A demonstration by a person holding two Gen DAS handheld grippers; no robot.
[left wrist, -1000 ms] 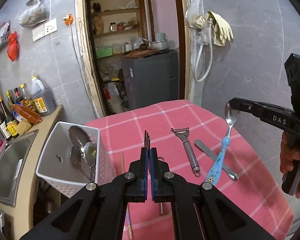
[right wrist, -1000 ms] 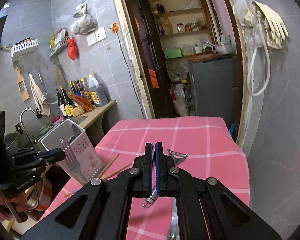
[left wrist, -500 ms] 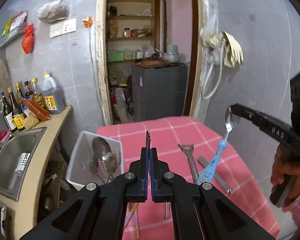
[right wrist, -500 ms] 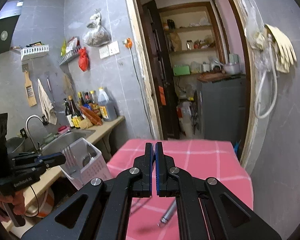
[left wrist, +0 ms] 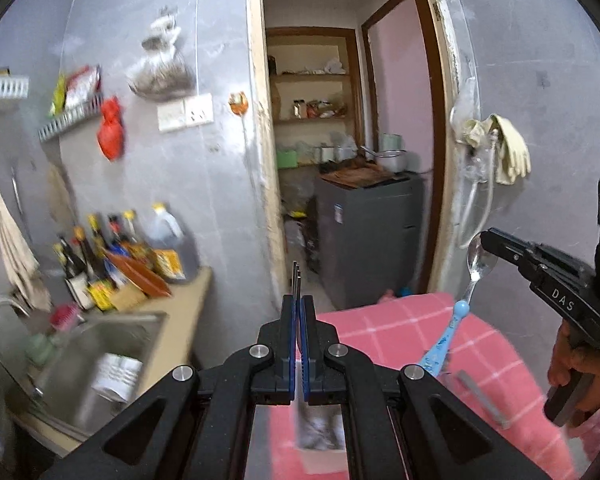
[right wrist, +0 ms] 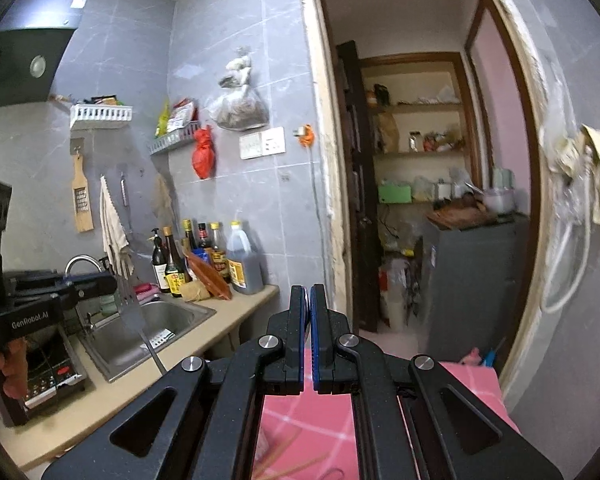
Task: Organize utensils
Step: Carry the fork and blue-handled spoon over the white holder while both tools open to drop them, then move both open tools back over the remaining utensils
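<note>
With my left gripper [left wrist: 297, 308] clenched on the fork [right wrist: 129, 304] and my right gripper [right wrist: 310, 312] on the spoon [left wrist: 466, 284], both lifted above the tabletop [left wrist: 384, 320], a thin handle could slip.

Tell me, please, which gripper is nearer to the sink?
Left. The left gripper, holding a fork, hangs right over the sink; the right gripper, holding a spoon, is across above the pink table.

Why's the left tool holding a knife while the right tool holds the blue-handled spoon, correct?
Not quite. The left tool is shut on a fork, not a knife; its tines show in the right wrist view. The right tool does hold the blue-handled spoon.
</note>
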